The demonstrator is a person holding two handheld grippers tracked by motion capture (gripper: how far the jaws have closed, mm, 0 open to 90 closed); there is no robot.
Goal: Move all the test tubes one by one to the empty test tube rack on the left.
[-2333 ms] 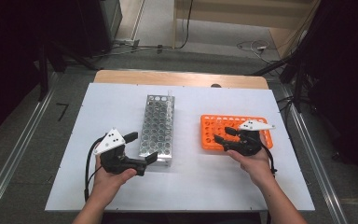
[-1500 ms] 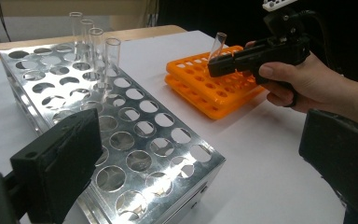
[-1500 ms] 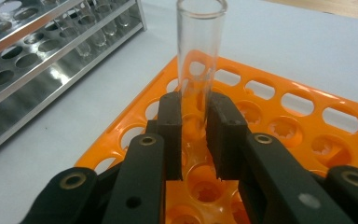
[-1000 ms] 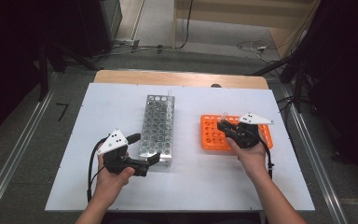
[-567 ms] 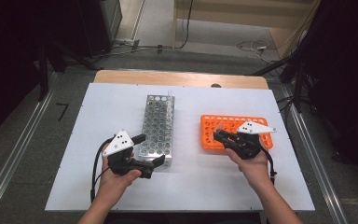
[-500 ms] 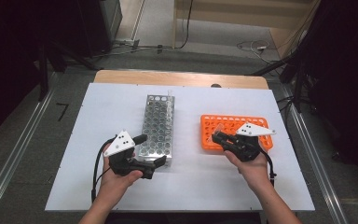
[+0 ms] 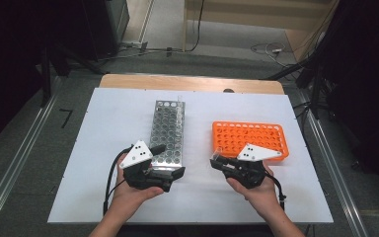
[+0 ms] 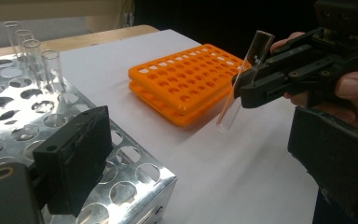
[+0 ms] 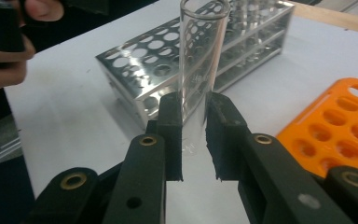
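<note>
My right gripper is shut on a clear glass test tube, held upright just off the orange rack's near left corner. From the left gripper view the same tube hangs tilted above the white table, pinched in the right gripper. My left gripper is open at the near end of the metal rack. Its jaws have just been closing a little and grip nothing. The metal rack's near corner lies low between them. In the high view the left gripper and the right gripper face each other.
A few empty glass tubes stand at the metal rack's far end. The orange rack lies flat to the right with many open holes. The white table top ends in a wooden edge at the back.
The right gripper came off the orange rack toward the person and leftward, carrying the tube. The left gripper shifted slightly right along the metal rack's near end.
</note>
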